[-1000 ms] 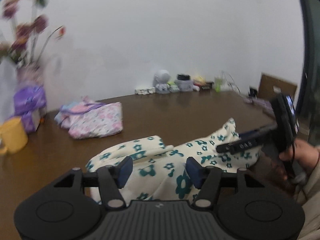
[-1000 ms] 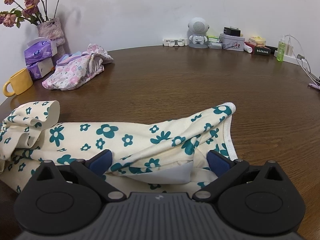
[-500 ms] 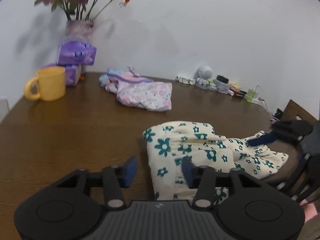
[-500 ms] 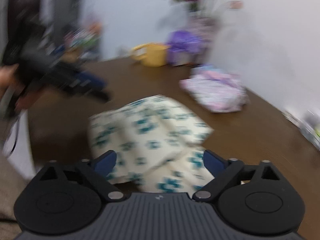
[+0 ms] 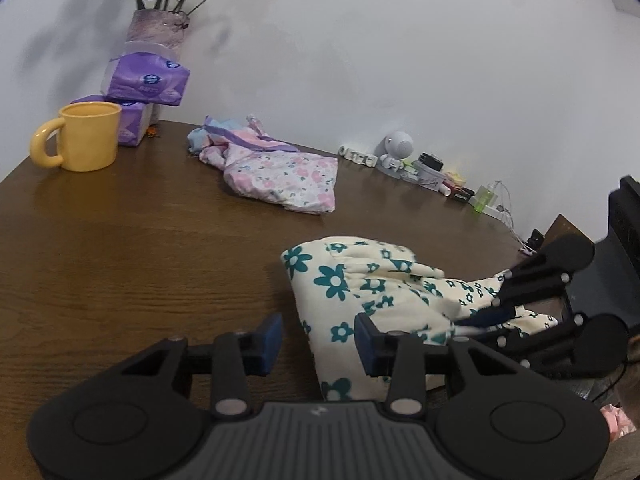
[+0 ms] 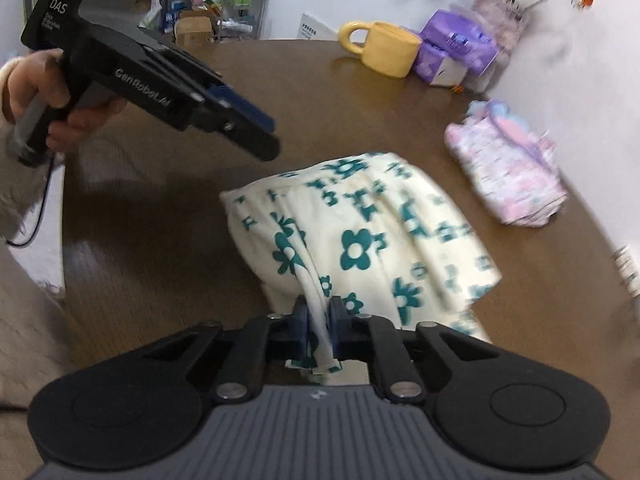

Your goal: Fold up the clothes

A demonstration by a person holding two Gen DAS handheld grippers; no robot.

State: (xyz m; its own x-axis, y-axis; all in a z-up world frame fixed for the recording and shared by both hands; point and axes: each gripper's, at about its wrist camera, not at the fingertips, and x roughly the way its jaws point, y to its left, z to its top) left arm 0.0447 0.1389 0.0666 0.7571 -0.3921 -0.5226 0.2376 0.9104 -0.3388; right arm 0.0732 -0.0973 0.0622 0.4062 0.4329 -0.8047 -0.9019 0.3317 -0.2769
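Note:
A cream garment with teal flowers [image 5: 360, 292] [image 6: 380, 232] lies bunched on the brown table [image 5: 140, 260]. In the right wrist view my right gripper [image 6: 318, 316] has its jaws closing, and the pads press on a narrow fold at the garment's near edge. The left wrist view shows that gripper [image 5: 480, 318] pinching the cloth from the right. My left gripper [image 5: 318, 340] stands partly open at the garment's left edge, gripping nothing. In the right wrist view a hand [image 6: 48, 92] holds the left gripper [image 6: 264, 136] just above the table by the garment's far corner.
A folded pink floral garment [image 5: 276, 176] lies farther back. A yellow mug [image 5: 86, 136], purple tissue packs [image 5: 146, 88] and a vase of flowers [image 5: 156, 28] stand at the back left. Small items and cables [image 5: 420, 164] line the wall. The table's rounded edge [image 6: 64, 240] runs nearby.
The right gripper rolled, swung round and went from wide open to pinching a fold of the cream garment. The left gripper narrowed and shifted left off the cloth. The garment is more bunched.

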